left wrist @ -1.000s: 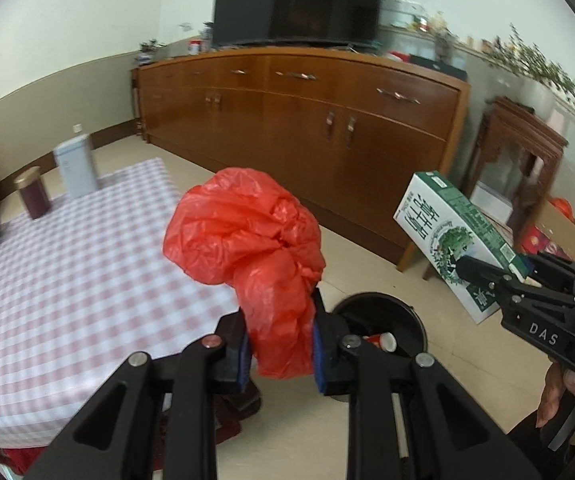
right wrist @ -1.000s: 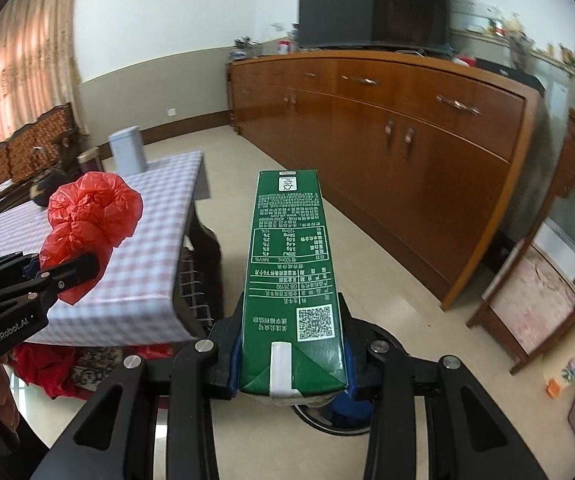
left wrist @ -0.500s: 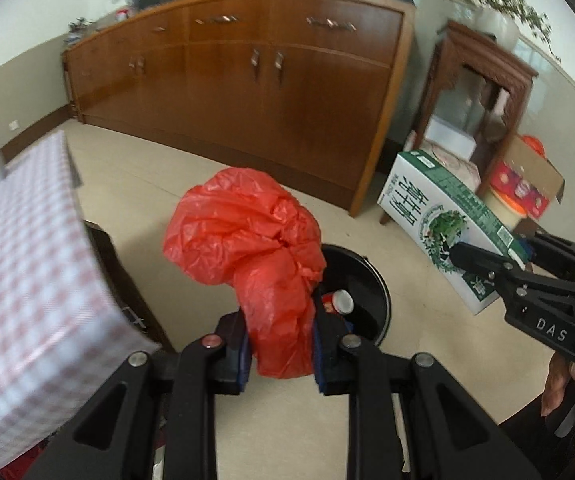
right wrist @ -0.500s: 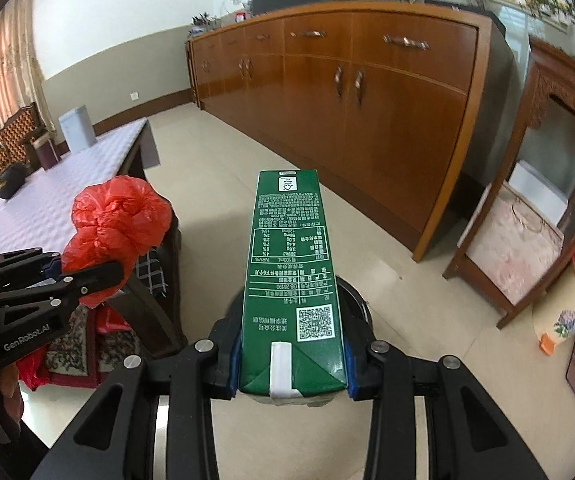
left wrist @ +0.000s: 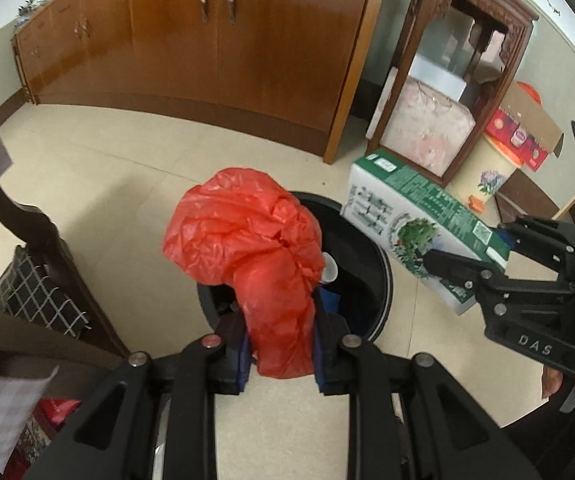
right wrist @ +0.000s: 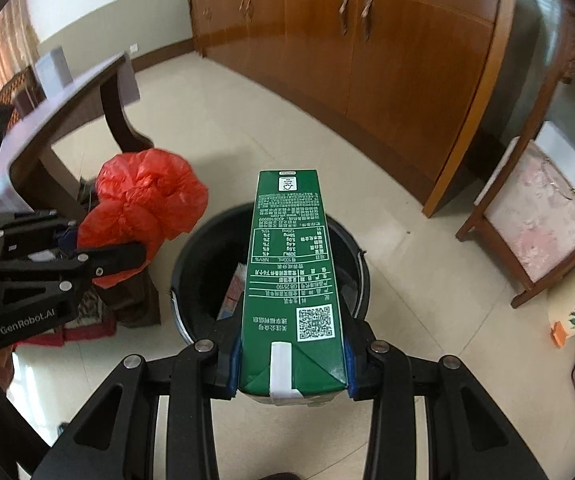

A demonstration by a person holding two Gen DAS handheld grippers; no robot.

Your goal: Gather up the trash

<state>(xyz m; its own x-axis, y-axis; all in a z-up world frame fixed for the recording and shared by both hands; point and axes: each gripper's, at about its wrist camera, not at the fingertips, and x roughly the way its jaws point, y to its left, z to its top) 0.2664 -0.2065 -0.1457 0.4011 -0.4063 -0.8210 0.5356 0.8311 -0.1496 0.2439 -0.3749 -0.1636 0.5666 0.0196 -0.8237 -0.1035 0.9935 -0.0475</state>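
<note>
My left gripper is shut on a crumpled red plastic bag, which hangs over the near left rim of a black round trash bin on the floor. Inside the bin lies some trash, among it a white cup. My right gripper is shut on a green and white milk carton that points out over the bin. In the left wrist view the carton and right gripper sit at the bin's right side. In the right wrist view the red bag and left gripper are at the bin's left.
A dark wooden table leg and chair stand left of the bin. A long brown wooden sideboard runs along the back. A carved wooden stand with a pink cushion and a cardboard box sit at the right. Beige tiled floor surrounds the bin.
Both grippers have sunk and tipped downward toward the bin, still holding the bag and carton. The bin has grown larger and the checked table has slid out to the left.
</note>
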